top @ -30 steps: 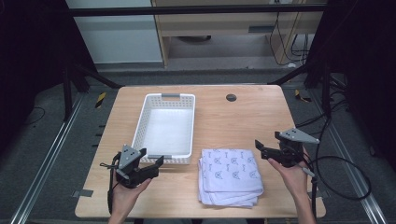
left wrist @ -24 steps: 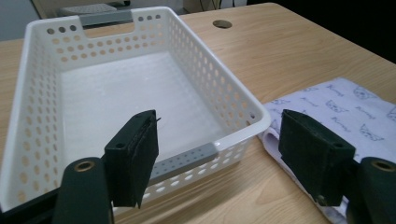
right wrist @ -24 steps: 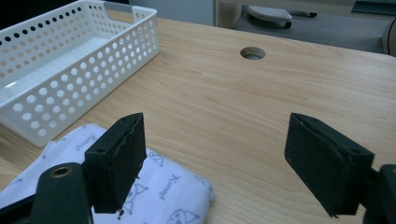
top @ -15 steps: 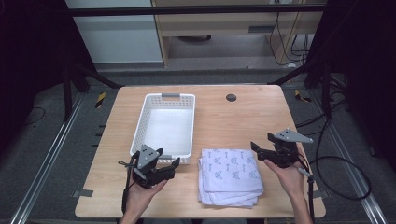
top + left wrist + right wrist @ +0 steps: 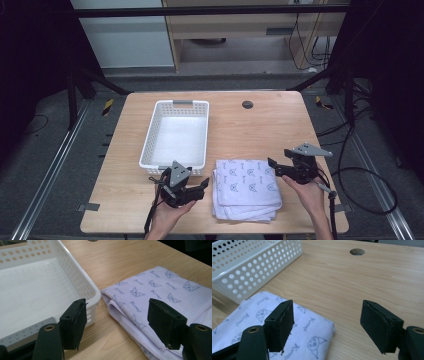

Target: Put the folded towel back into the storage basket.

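A stack of folded white towels (image 5: 245, 187) printed with blue cat faces lies near the table's front edge. My left gripper (image 5: 201, 188) is open just left of the stack, its jaws pointing at the towels' left edge (image 5: 155, 287). In the left gripper view the left gripper (image 5: 117, 302) has nothing between its jaws. My right gripper (image 5: 275, 167) is open at the stack's right edge. From the right gripper view, the right gripper (image 5: 327, 305) hovers over the towel corner (image 5: 307, 332) and bare wood, holding nothing.
A white perforated basket (image 5: 150, 140) stands empty behind the left gripper, close to the towels (image 5: 82, 277) (image 5: 257, 267). A round cable hole (image 5: 247, 104) sits at the table's far side. Cables trail off the right edge.
My left gripper has moved right along the front edge up to the towel stack. The right gripper has shifted slightly left and nearer, toward the stack.
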A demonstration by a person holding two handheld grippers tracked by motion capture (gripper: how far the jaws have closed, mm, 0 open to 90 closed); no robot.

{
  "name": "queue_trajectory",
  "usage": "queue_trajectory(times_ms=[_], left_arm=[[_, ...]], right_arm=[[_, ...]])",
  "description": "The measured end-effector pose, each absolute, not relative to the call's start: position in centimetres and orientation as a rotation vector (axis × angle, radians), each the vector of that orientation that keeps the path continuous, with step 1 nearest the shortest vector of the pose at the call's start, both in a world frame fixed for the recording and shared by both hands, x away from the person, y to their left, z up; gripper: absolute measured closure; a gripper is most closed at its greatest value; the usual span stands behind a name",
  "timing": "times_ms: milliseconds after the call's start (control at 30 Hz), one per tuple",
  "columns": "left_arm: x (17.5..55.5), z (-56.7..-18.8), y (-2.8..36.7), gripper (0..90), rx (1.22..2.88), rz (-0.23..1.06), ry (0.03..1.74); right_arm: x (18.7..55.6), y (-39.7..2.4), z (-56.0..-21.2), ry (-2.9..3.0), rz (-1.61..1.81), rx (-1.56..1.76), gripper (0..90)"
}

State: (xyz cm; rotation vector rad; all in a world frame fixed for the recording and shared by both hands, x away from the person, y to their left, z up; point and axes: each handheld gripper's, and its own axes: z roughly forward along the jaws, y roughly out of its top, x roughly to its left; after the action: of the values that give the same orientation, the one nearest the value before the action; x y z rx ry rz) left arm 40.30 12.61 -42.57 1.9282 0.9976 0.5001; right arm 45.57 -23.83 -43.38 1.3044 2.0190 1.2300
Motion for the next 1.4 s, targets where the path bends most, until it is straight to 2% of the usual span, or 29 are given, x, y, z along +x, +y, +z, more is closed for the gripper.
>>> queue_trajectory(times_ms=[933,1400], left_arm=[[40.3,-47.5,8.8,32.6,2.098,0.421,0.993],[40.9,-49.2,7.8,28.6,2.126,0.379,1.018]], right_arm=[[46.4,-23.2,-47.4,2.125,1.119,1.339,31.2],[46.7,-22.4,-48.9,2.193,1.058,1.354,40.8]])
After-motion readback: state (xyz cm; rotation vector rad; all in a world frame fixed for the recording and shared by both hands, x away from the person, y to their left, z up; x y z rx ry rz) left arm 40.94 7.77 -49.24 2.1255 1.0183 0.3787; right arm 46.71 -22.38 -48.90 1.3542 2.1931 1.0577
